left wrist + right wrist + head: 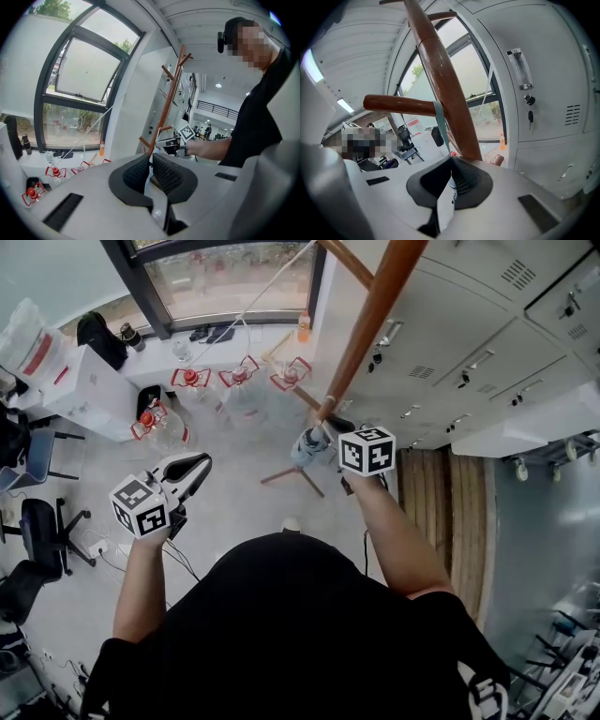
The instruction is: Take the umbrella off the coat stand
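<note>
**Right gripper (451, 159) pinching the umbrella's strap at the stand**

It is reaching forward on a bare, outstretched forearm. Its ribbed black jaws are closing together on a thin, flat teal strap (439, 123). That strap is hanging down from a round, glossy brown peg (401, 105), which is jutting toward 9 o'clock from the stand (370, 315), a thick, smooth wooden pole. In the head view the umbrella (307, 448), a folded grey-blue bundle, is dangling against the pole's lower end. It is sitting at 9 o'clock from the right gripper's marker cube and just beside it.

The left gripper (150, 164) is hovering at 8 o'clock from the right one, well apart from it. That arm is also stretching forward, and the padded jaws are pressing together with nothing between them. Grey metal lockers (469, 352) are standing at 3 o'clock of the pole.
</note>
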The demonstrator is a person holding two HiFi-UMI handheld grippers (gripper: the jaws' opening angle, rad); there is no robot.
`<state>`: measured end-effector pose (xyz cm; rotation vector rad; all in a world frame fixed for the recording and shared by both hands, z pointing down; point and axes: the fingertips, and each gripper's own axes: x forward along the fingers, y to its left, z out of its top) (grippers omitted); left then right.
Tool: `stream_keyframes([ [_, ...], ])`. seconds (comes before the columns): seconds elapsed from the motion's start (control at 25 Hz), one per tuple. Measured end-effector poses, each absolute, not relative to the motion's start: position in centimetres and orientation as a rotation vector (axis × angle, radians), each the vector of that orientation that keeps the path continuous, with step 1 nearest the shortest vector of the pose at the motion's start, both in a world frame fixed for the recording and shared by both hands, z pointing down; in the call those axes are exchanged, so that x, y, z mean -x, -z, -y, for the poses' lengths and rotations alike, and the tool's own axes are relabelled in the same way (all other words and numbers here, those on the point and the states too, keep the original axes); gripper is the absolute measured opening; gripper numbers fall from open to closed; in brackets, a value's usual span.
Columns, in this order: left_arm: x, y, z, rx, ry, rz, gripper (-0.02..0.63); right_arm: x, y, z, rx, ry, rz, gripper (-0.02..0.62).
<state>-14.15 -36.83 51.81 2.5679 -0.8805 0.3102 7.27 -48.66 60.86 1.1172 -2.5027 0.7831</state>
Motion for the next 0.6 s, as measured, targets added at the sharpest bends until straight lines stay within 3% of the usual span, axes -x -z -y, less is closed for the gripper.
stream_keyframes([
  [0.6, 14.4, -50.8, 35.4, -2.583, -0.285, 0.876, 0.031, -7.3, -57.6, 47.6, -1.109, -0.741, 2.517, 0.017],
])
